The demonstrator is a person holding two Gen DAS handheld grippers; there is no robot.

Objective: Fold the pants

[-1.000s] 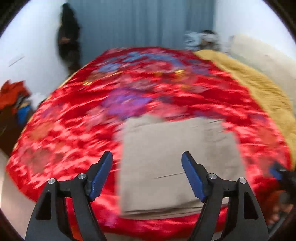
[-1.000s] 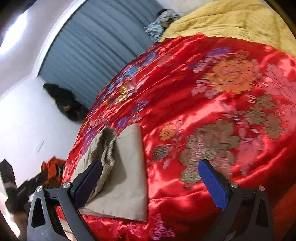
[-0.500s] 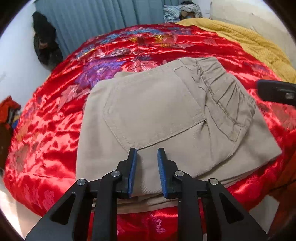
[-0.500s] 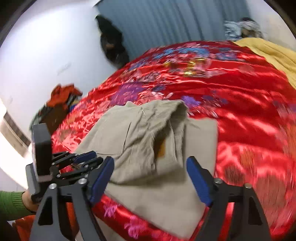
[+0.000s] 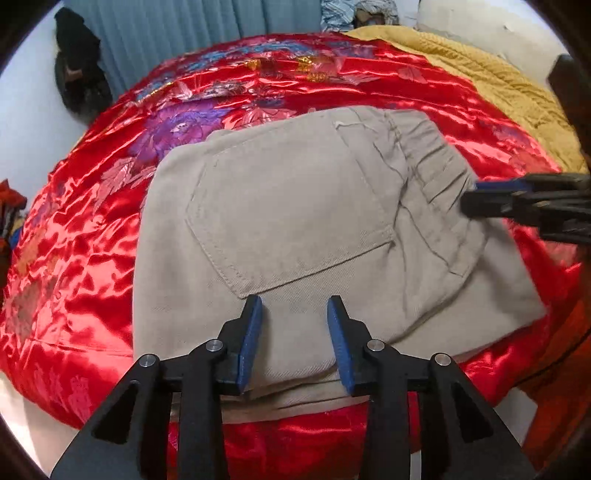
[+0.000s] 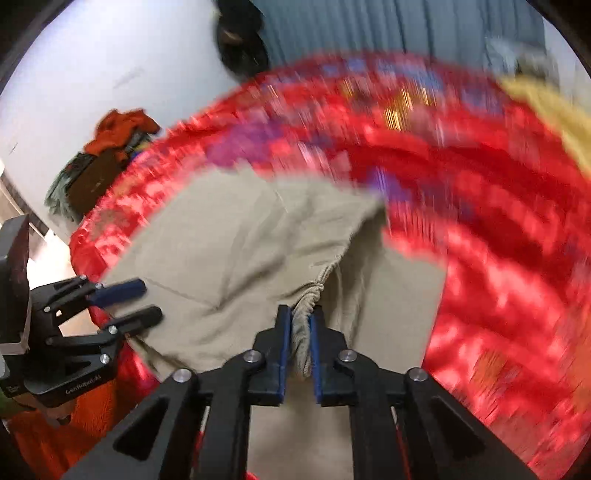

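pants (image 5: 303, 229) folded on red bedspread (image 5: 92, 236); right gripper (image 6: 300, 332) pinches waistband edge, left gripper (image 5: 294, 325) parted above hem.

The pants (image 5: 295, 229) lie on the bedspread (image 5: 92, 229). Behind the pants hangs a curtain (image 5: 192, 33); right of them lies a blanket (image 5: 491, 85), left a clothes pile (image 6: 110, 147).

Bed, red floral cover (image 5: 92, 258); khaki pants (image 5: 295, 229), yellow blanket (image 5: 491, 85) atop.

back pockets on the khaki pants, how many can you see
1: the back pocket faces up on the folded pants, just ahead of the left gripper. A second may be hidden underneath.
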